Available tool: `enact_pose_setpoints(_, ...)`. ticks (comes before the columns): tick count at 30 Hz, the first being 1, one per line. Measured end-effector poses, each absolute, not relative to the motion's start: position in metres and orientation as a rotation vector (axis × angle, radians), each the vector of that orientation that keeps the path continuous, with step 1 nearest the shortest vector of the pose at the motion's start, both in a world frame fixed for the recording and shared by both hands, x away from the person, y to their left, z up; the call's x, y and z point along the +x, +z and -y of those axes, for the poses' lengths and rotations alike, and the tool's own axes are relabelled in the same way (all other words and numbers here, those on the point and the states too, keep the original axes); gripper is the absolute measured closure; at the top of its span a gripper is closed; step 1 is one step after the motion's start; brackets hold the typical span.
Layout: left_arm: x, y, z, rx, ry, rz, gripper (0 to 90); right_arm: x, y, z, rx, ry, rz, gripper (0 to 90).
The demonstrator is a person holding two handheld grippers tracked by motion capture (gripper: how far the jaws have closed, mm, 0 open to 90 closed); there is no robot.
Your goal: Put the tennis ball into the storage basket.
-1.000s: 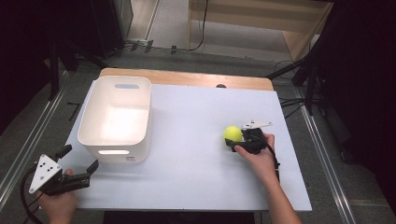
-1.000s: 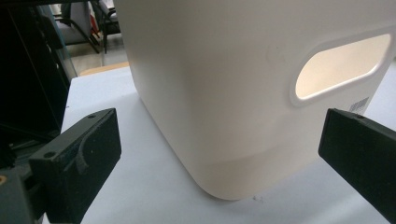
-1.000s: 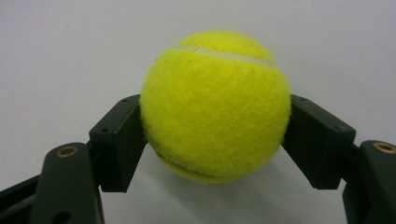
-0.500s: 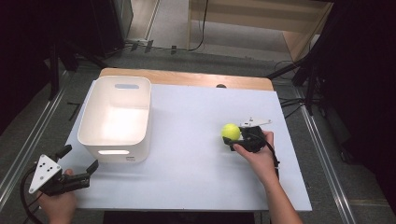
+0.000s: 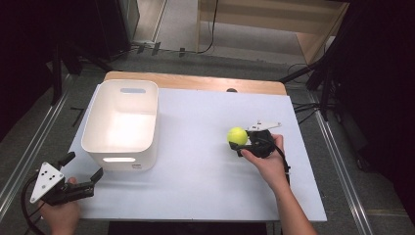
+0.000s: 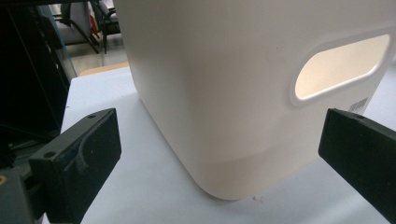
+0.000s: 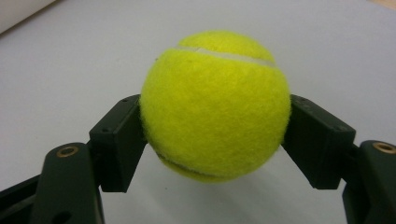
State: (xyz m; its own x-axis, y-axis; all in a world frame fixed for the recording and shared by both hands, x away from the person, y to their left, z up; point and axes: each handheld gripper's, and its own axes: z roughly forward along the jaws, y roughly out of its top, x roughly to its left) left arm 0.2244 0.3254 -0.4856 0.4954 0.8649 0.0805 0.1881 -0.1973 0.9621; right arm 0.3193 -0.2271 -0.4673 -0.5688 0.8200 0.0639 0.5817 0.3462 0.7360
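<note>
A yellow tennis ball [image 5: 237, 135] is at the right of the white table [image 5: 195, 161], clamped between the jaws of my right gripper [image 5: 243, 142]. In the right gripper view both black jaws press the sides of the ball [image 7: 215, 105], which hangs a little above the table surface. A white plastic bin [image 5: 122, 125] with a handle slot stands at the left. My left gripper [image 5: 82, 171] is open near the table's front left corner, pointed at the near corner of the bin [image 6: 243, 93], with nothing between its jaws.
A wooden strip [image 5: 195, 82] runs along the table's far edge. Metal rails [image 5: 29, 147] flank the table on both sides. Cables lie on the floor beyond it, by a wooden cabinet [image 5: 274, 19].
The right gripper has drifted slightly up and away with the ball in it. The left gripper has stayed in place.
</note>
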Motion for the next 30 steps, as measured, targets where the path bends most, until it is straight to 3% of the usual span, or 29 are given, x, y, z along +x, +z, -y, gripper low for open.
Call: enact_pose_setpoints(30,0.224,-0.486,-0.326,1.68,0.796,-0.905,0.0,0.325,-0.451,0.2,1.165,1.118,-2.332,24.8)
